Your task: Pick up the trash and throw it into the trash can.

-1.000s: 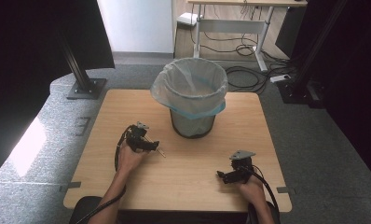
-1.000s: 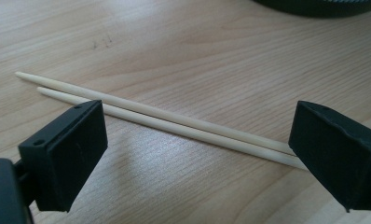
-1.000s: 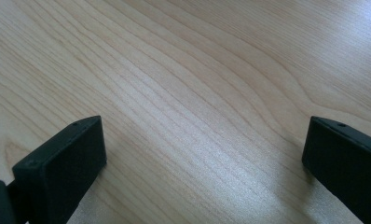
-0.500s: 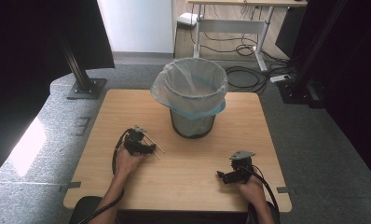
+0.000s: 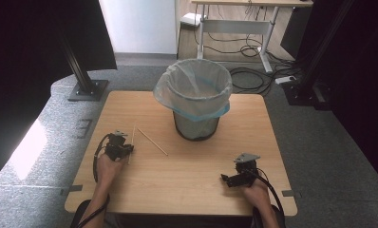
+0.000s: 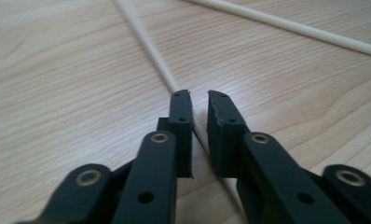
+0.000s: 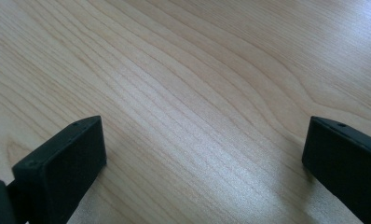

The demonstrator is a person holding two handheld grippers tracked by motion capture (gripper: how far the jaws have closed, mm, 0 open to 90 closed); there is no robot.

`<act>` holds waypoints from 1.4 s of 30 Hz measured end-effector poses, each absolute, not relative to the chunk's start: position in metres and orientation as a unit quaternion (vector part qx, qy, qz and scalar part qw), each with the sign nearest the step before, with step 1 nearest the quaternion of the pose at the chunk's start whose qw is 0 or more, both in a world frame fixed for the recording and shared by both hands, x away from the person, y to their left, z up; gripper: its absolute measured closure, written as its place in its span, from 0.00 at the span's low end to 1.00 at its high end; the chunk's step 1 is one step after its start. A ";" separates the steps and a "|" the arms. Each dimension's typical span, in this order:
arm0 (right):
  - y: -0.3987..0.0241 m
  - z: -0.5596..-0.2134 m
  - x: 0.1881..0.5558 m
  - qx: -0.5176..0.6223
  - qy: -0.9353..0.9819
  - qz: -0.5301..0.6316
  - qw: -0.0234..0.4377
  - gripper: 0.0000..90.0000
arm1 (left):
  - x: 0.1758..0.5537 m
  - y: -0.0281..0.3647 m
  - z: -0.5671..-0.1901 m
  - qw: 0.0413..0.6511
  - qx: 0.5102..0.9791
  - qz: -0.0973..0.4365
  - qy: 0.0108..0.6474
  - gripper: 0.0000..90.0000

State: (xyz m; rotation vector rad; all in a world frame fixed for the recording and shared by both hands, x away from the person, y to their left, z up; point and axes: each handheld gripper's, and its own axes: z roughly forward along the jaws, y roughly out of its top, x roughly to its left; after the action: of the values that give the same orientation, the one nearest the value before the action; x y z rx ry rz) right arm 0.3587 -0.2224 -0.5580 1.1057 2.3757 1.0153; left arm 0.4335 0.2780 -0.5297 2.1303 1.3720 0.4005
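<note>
Two thin pale wooden sticks lie on the table left of the bin. The left stick [image 5: 133,135] [image 6: 146,42] runs between the jaws of my left gripper [image 5: 129,151] [image 6: 200,95]. Those jaws have just been closing and now stand nearly together with this stick between them. The other stick [image 5: 152,141] [image 6: 291,28] lies free just beyond, at a slant. My right gripper [image 5: 223,179] [image 7: 207,135] rests low at the front right. It is wide open over bare wood, with nothing between its jaws.
A black mesh waste bin [image 5: 196,126] lined with a pale plastic bag stands at the back middle of the wooden table [image 5: 187,190]. Dark stands, a desk and cables sit on the floor beyond the table.
My left hand has moved left across the table, away from the bin, and its jaws have closed around the left stick. The right hand has stayed where it was.
</note>
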 end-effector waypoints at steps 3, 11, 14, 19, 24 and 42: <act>-0.222 -0.558 0.359 0.388 0.834 0.356 0.165 0.00 | 0.434 0.285 -0.532 0.305 0.788 0.137 0.517 0.96; -0.222 -0.558 0.359 0.388 0.834 0.356 0.165 0.00 | 0.437 0.296 -0.527 0.315 0.782 0.117 0.525 0.96; -0.222 -0.558 0.359 0.388 0.834 0.356 0.165 0.00 | 0.437 0.299 -0.518 0.326 0.779 0.107 0.525 0.96; -0.222 -0.558 0.359 0.388 0.834 0.356 0.165 0.00 | 0.440 0.300 -0.496 0.330 0.785 0.100 0.515 0.96; -0.222 -0.558 0.359 0.388 0.834 0.356 0.165 0.00 | 0.443 0.300 -0.467 0.336 0.790 0.101 0.502 0.96; -0.222 -0.558 0.359 0.385 0.836 0.356 0.163 0.00 | 0.458 0.280 -0.344 0.348 0.815 0.106 0.451 0.96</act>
State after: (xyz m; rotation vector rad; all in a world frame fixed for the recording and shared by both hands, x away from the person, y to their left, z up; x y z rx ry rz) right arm 0.3585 -0.2224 -0.5577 1.0969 2.3848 1.0146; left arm 0.4575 0.2801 -0.3437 2.1131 1.1681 0.2757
